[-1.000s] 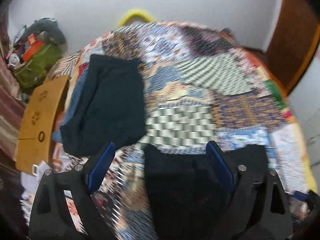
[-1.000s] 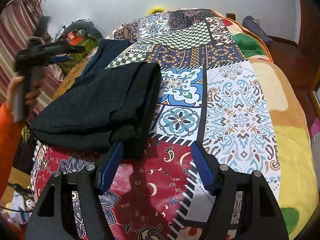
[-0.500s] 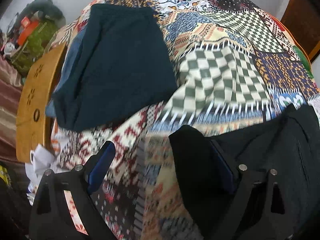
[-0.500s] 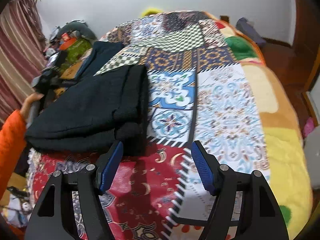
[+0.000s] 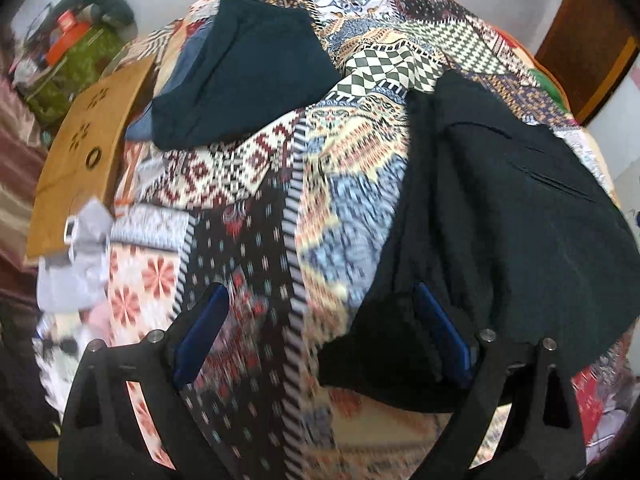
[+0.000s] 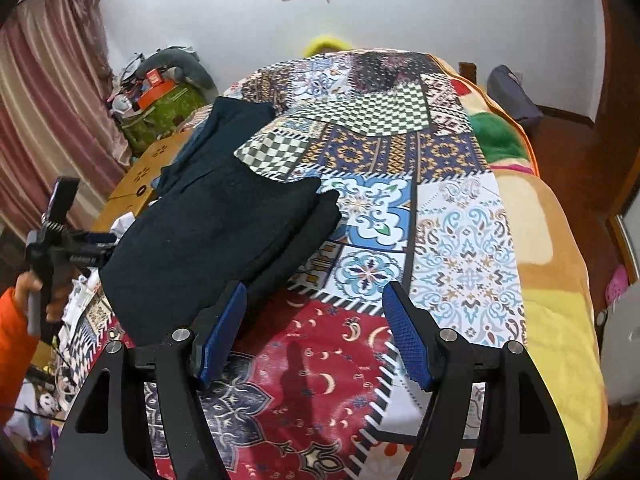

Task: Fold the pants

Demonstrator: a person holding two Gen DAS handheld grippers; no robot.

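Black folded pants (image 6: 208, 236) lie on the left side of the patchwork bed cover (image 6: 460, 240). My right gripper (image 6: 314, 332) hovers open above the red patch, its left pad beside the pants' near edge and nothing between its fingers. In the left wrist view the same pants (image 5: 500, 220) fill the right side. My left gripper (image 5: 320, 336) points steeply down, open wide, with a corner of the pants lying against its right pad and no pinch on it. The right wrist view shows the left gripper (image 6: 60, 240) at the bed's left edge, held by a hand in an orange sleeve.
A second folded dark teal garment (image 5: 244, 72) lies further back on the cover (image 5: 260, 200). A brown board (image 5: 80, 160), white clutter (image 5: 76, 260) and a green bag (image 6: 164, 116) crowd the bed's left side. A yellow blanket (image 6: 552, 280) edges the right.
The left gripper has swung down and in toward the near-left edge of the black pants, whose corner now sits by its right pad. The right gripper rose slightly and stayed open.
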